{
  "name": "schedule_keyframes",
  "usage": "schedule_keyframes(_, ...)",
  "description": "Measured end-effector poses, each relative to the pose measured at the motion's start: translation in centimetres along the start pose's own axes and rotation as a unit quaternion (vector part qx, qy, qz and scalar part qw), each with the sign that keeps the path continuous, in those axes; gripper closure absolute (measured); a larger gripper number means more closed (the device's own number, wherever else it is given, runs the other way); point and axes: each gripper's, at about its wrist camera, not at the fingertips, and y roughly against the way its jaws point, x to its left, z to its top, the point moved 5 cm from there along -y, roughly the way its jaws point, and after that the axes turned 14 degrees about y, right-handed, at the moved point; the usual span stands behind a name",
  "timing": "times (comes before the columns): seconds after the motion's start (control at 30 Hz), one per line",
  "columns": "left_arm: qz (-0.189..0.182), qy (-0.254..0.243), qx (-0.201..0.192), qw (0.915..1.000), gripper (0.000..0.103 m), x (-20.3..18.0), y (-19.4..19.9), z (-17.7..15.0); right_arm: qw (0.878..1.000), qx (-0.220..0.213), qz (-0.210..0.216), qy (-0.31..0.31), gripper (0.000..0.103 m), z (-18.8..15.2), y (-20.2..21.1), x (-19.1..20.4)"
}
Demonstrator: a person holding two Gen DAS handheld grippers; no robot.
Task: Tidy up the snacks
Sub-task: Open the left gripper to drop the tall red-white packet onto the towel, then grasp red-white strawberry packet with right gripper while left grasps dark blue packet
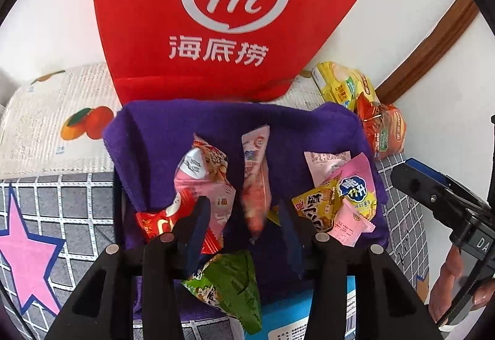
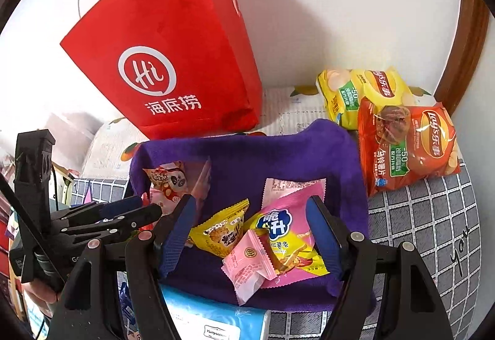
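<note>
Two grippers hang over the purple-lined basket [image 1: 216,120], and each camera tells its own story. From the left wrist, the left gripper [image 1: 244,213] has its jaws parted and clamping nothing: a long pink-and-orange snack packet [image 1: 255,182] lies blurred in the gap between them, with no pad pressing on it. Left of it sit a pink nut packet [image 1: 204,173] and a red wrapper [image 1: 157,221]; a green packet [image 1: 230,284] shows low between the fingers. None of those last two appear from the right wrist.

The right view gives what the left barely catches: two Lay's chip bags, yellow [image 2: 362,95] and orange [image 2: 408,142], lying outside the basket on the grid cloth [image 2: 427,216], by the wall. The right gripper [image 2: 252,231] is spread wide, grasping nothing, above the yellow triangle packet [image 2: 221,233], the pink sweet-potato strips bag [image 2: 287,231] and a small pink wrapper [image 2: 247,265]. The red Haidilao bag [image 2: 173,61] stands behind the basket.
</note>
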Motion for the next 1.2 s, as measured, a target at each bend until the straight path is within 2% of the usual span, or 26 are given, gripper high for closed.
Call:
schedule_keyframes(0.2, -0.009, 0.0, -0.019, 0.9998, 0.059, -0.1, 2.0, 0.2, 1.0, -0.026, -0.014, -0.005, 0.03, 0.4, 1.8, 0.7)
schedule_keyframes(0.43, -0.023, -0.016, -0.042, 0.9987, 0.057, -0.8, 5.2, -0.2, 0.992, -0.1, -0.069, 0.027, 0.03, 0.1, 6.2, 3.2)
schedule_keyframes(0.53, -0.032, -0.022, -0.048, 0.9981, 0.056, -1.4, 6.2, -0.6, 0.99, -0.102, -0.089, 0.026, 0.03, -1.3, 7.4, 3.9)
schedule_keyframes(0.63, -0.039, -0.029, -0.056, 0.9972, 0.054, -2.1, 7.4, -1.2, 0.995, -0.086, -0.051, 0.026, 0.031, -3.5, 7.9, 5.0)
schedule_keyframes(0.77, -0.048, -0.053, -0.073, 0.9947, 0.047, -3.4, 9.1, -2.2, 0.993, -0.083, -0.076, 0.03, 0.031, -6.5, 8.8, 6.0)
schedule_keyframes(0.83, -0.046, -0.073, -0.076, 0.9934, 0.045, -4.2, 9.3, -2.8, 0.995, -0.064, -0.068, 0.031, 0.032, -8.1, 8.8, 6.7)
schedule_keyframes(0.97, -0.035, -0.077, -0.084, 0.9929, 0.045, -4.5, 10.0, -3.8, 0.996, -0.061, -0.053, 0.031, 0.037, -10.9, 9.3, 8.0)
schedule_keyframes(1.07, -0.029, -0.074, -0.075, 0.994, 0.045, -3.7, 10.3, -4.9, 0.995, -0.075, -0.049, 0.035, 0.038, -12.8, 9.5, 8.9)
schedule_keyframes(1.2, 0.01, -0.08, -0.064, 0.9947, 0.045, -1.2, 10.2, -6.8, 0.997, -0.063, -0.01, 0.034, 0.038, -15.2, 7.8, 10.9)
